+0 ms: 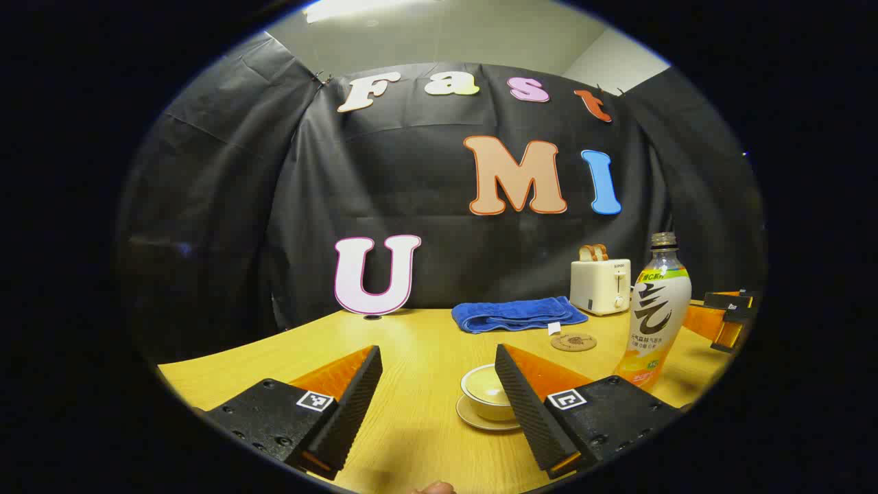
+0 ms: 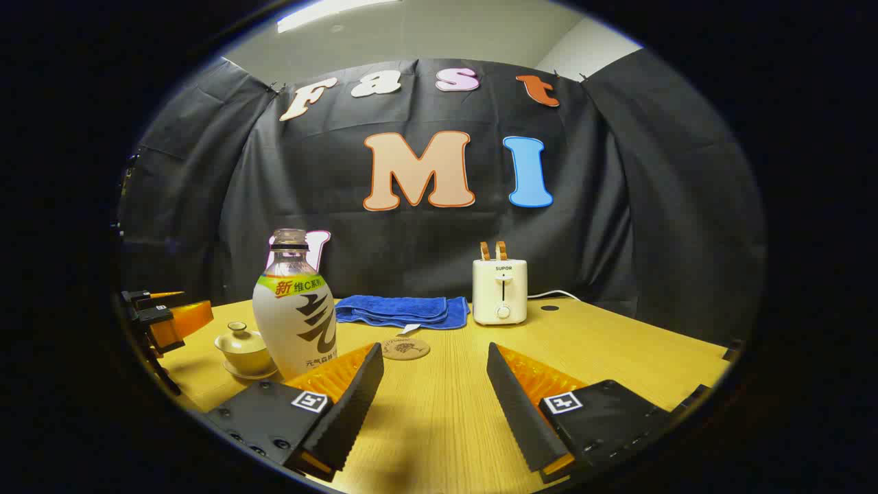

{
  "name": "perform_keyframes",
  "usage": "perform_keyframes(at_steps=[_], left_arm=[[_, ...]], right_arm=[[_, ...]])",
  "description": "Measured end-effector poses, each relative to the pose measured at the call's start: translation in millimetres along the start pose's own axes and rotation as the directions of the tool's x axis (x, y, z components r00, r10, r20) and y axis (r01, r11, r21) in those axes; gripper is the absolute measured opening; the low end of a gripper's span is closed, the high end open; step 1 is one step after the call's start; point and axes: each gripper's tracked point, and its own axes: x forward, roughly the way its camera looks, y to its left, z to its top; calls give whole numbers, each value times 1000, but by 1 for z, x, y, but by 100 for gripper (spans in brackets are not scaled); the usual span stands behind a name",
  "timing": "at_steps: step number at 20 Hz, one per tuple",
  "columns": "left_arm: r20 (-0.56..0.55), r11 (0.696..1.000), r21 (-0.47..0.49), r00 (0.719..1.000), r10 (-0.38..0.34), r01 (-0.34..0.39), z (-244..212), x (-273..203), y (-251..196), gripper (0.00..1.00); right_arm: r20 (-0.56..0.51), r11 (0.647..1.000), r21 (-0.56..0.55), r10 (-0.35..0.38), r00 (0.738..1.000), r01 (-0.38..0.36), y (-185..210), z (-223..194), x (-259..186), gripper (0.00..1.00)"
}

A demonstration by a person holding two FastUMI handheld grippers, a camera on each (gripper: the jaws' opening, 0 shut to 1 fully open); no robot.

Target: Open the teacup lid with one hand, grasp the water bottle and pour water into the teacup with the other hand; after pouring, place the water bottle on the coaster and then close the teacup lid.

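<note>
A cream teacup (image 1: 480, 396) on its saucer sits just ahead of my left gripper (image 1: 437, 353), half hidden behind that gripper's right-hand finger. The gripper is open and holds nothing. In the right gripper view the teacup (image 2: 243, 351) wears its knobbed lid (image 2: 238, 329). The uncapped water bottle (image 2: 298, 319) with a white label stands upright right of the cup, close to the left-hand finger of my open right gripper (image 2: 433, 351). The bottle (image 1: 655, 309) stands untouched. A round cork coaster (image 2: 405, 348) lies bare behind it, also coaster (image 1: 573, 342).
A folded blue towel (image 2: 401, 309) lies at the back of the wooden table (image 2: 617, 350). A white toaster (image 2: 500, 291) with two slices of bread stands beside it, its cord trailing right. The other gripper (image 1: 727, 319) shows at the far right of the left gripper view.
</note>
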Motion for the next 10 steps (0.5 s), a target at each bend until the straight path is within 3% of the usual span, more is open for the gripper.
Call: perform_keyframes(at_steps=[10], left_arm=[[-17,1000,-1,1000,-17,17,-4,2,-3,96]], right_arm=[[3,1000,0,-12,1000,12,-3,1,0,95]])
